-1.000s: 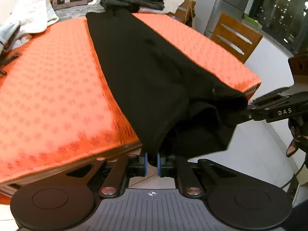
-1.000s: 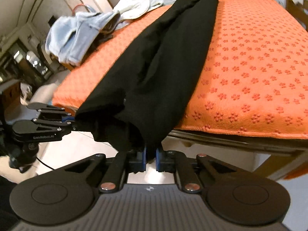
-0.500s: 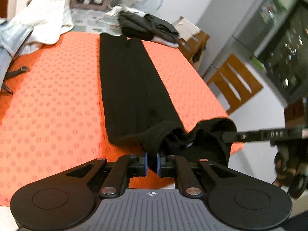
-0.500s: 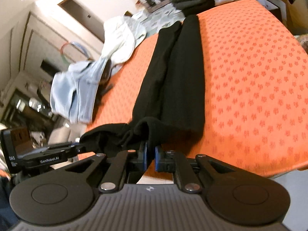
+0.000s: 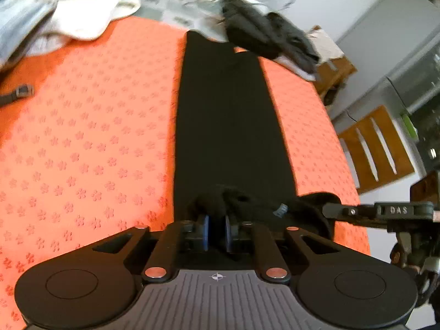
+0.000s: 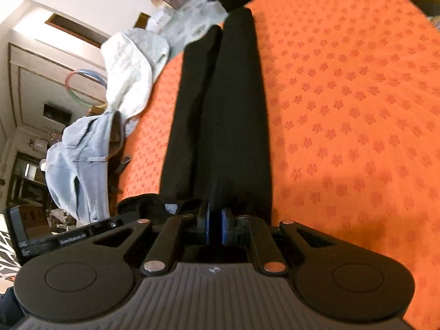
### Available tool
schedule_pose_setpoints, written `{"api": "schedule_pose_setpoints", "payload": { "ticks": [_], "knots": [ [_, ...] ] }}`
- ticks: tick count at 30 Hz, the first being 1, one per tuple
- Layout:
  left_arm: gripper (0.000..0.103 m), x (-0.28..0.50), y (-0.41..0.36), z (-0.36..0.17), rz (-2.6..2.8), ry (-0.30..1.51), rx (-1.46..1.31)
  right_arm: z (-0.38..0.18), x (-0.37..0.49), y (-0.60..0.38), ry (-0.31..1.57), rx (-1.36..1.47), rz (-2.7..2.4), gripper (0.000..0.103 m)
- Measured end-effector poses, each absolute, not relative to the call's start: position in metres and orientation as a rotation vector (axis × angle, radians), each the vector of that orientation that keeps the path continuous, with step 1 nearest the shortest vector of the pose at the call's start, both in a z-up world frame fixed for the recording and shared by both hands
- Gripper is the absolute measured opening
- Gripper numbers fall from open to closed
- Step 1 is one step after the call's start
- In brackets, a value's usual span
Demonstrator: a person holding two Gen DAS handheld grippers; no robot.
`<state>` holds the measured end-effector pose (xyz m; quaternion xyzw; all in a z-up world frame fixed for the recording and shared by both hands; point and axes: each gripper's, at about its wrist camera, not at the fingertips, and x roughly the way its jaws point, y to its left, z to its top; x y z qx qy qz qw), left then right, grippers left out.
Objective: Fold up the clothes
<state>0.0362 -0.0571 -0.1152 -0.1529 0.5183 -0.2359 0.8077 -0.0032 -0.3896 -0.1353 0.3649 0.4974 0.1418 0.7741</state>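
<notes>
Two grippers pinch the near end of one black garment [image 5: 228,126], which lies as a long strip running from near to far across the orange cloth [image 5: 82,143]. The left gripper [image 5: 216,229] has its blue pads clamped on a bunched fold of that end; the right gripper [image 6: 215,227] is likewise closed on fabric, and in the left view it reaches in from the right with cloth at its tip. Holding both near corners raised likely keeps the end taut and square, ready to be carried toward the far end for a crosswise fold, though a smoothing pull would look the same. Elsewhere I count one white garment [image 6: 132,63] and one pale denim piece [image 6: 79,162] at the far left, and one dark heap [image 5: 269,41] at the far edge.
</notes>
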Motion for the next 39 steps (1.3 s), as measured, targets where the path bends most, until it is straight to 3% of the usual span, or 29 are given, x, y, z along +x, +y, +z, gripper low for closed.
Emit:
{"api": "schedule_pose_setpoints", "payload": {
  "ticks": [3,9,15,22,24,29,39],
  "knots": [
    [0.017,0.055,-0.055,-0.130,-0.482,1.147,-0.389,-0.143,0.009,-0.392,1.091,0.828,0.317,0.016],
    [0.019,0.066,-0.041,-0.137,-0.436,1.140,-0.591,-0.149,0.020,-0.406,1.048,0.969,0.269,0.040],
    [0.028,0.073,-0.023,-0.128,-0.361,1.045,-0.657,-0.131,0.024,-0.411,0.961,0.853,0.190,0.041],
    [0.031,0.068,-0.036,-0.092,-0.458,0.947,-0.329,-0.097,0.006,-0.390,0.909,0.523,0.239,0.041],
    [0.046,0.061,-0.042,-0.085,-0.517,0.919,-0.245,-0.091,-0.003,-0.382,0.895,0.440,0.266,0.045],
    [0.058,0.049,-0.051,-0.086,-0.625,0.902,-0.128,-0.083,-0.020,-0.364,0.856,0.240,0.301,0.058],
    [0.057,0.062,-0.072,-0.109,-0.677,0.879,-0.004,-0.091,-0.006,-0.324,0.813,-0.018,0.431,0.061]
  ]
}}
